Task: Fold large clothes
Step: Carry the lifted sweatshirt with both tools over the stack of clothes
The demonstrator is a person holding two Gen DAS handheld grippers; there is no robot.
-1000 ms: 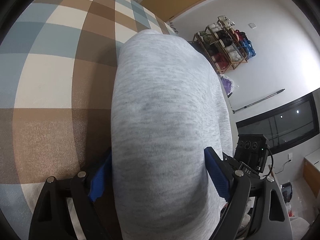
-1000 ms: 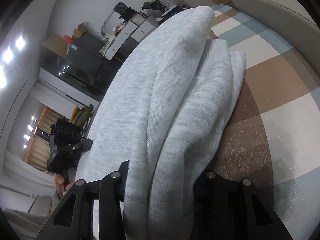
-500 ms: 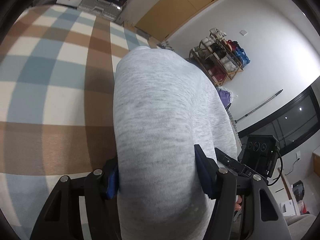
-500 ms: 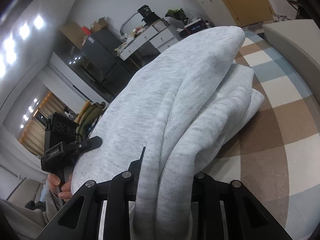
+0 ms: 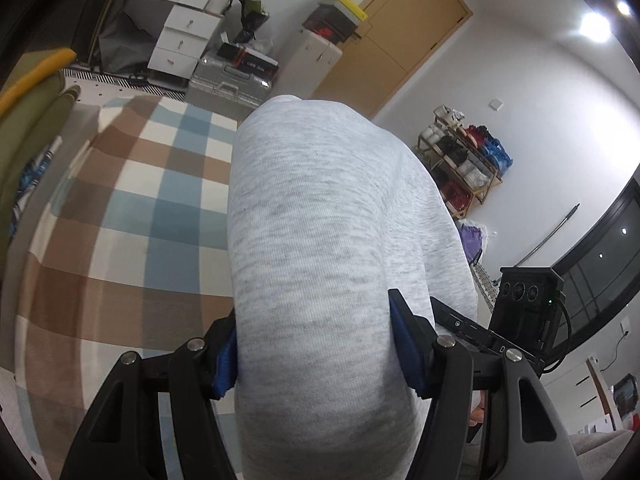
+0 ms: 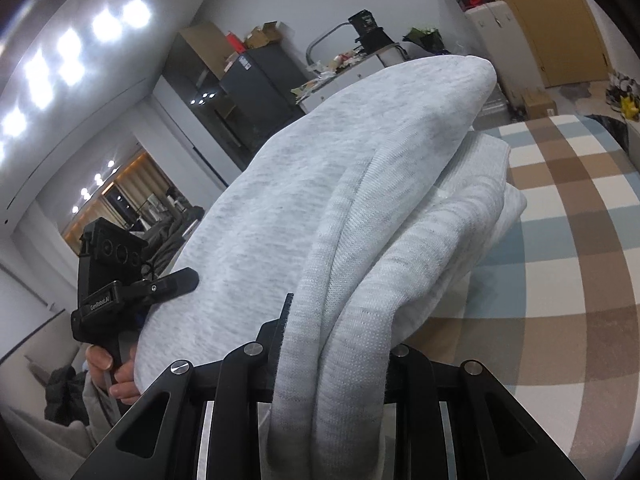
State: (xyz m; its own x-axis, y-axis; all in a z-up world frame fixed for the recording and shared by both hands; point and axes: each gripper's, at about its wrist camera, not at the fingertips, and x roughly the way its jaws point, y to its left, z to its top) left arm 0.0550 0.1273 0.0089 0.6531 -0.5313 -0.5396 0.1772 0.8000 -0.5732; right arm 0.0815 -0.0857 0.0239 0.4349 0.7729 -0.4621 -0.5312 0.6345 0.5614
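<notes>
Here: grey sweatshirt (image 5: 320,240) held up btwn both claws, above checked rug (image 5: 132,216).
L gripper (image 5: 316,352) clamps one folded end, R gripper (image 6: 336,344) pinches bunched layers of the other.

**Where everything sits**

Through my left wrist camera, the garment (image 5: 320,240) runs forward between the fingers of the left gripper (image 5: 316,356), with the rug (image 5: 132,216) below and to its left. Behind the rug stand the drawers (image 5: 180,28) and the case (image 5: 228,80); the door (image 5: 392,36) is behind the garment, the shoe rack (image 5: 464,160) to its right. In my right view, the garment (image 6: 360,208) passes through the right gripper (image 6: 336,360), the rug (image 6: 560,260) to its right.
</notes>
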